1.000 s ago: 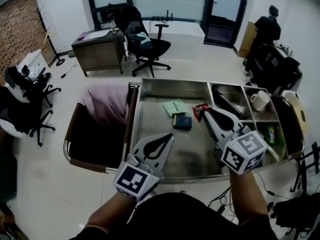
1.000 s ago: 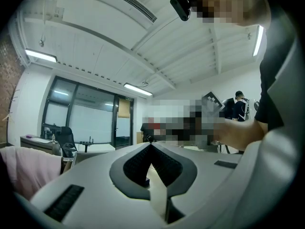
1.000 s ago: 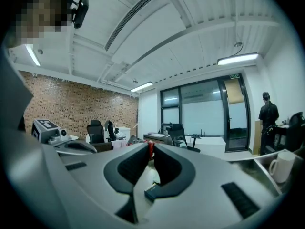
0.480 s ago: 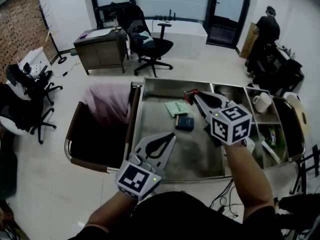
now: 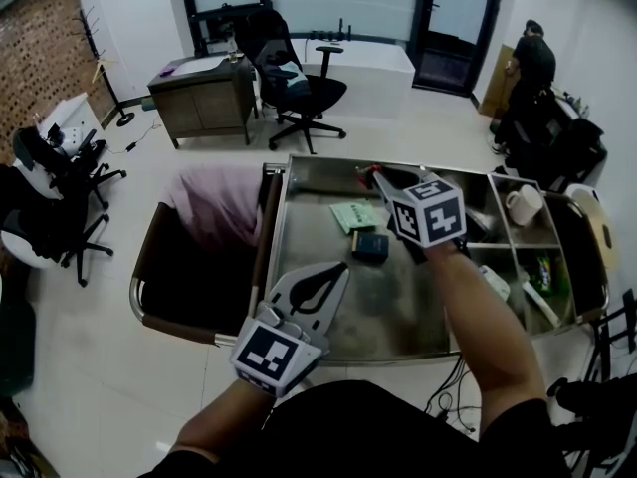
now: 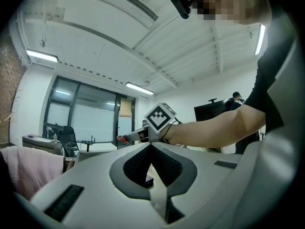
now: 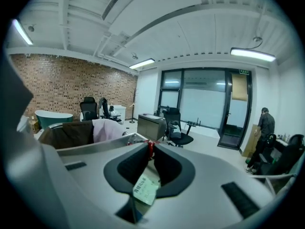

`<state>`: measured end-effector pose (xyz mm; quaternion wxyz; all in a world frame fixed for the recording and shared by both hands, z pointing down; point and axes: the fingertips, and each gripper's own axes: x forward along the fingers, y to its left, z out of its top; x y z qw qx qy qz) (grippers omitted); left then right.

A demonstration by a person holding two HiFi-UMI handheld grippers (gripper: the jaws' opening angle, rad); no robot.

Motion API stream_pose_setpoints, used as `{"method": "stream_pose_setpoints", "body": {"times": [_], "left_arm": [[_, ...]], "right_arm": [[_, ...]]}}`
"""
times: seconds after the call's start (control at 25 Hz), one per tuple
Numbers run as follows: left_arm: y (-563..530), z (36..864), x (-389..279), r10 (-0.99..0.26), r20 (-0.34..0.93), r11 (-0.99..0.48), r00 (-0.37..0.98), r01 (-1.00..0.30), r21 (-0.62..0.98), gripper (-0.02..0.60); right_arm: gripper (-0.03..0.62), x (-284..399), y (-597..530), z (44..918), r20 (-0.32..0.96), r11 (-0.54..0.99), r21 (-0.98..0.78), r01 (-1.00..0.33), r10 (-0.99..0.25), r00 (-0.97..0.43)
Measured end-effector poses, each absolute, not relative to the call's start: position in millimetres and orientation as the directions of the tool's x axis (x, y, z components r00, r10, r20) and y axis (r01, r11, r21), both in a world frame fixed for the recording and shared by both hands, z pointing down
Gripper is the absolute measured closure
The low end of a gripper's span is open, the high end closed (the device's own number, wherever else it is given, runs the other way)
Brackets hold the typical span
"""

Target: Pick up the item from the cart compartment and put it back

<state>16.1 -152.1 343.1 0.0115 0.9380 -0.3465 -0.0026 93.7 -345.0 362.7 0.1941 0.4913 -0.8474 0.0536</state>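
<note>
The cart's big tray (image 5: pixel 388 307) lay mostly bare along its near and left parts, with only a green packet (image 5: pixel 347 214) and a dark box (image 5: pixel 369 245) toward the far middle. The right gripper (image 5: pixel 377 176), pinching a small red thing (image 7: pixel 150 148), and its forearm (image 5: pixel 478 307) barred the tray's right side. The left gripper (image 5: pixel 338 270), jaws together, hung over the near rim.

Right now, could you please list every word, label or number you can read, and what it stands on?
Nothing can be read in full.
Green packet: print too blurred.
Dark box: any print too small.
Sign over the door: too small.
</note>
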Motion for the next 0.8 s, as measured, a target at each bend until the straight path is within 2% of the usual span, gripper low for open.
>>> {"method": "stream_pose_setpoints", "body": {"times": [0.44, 0.8], "left_arm": [[-159, 342, 8, -0.665, -0.009, -0.747, 0.747, -0.664, 0.039, 0.581], [-163, 343, 2, -0.671, -0.006, -0.741, 0.741, -0.671, 0.044, 0.581]], "right_arm": [[0.533, 98, -387, 400, 0.494, 0.478, 0.125, -0.870, -0.790, -0.363], [0.529, 97, -396, 413, 0.513, 0.479, 0.124, -0.869, -0.780, -0.357]]}}
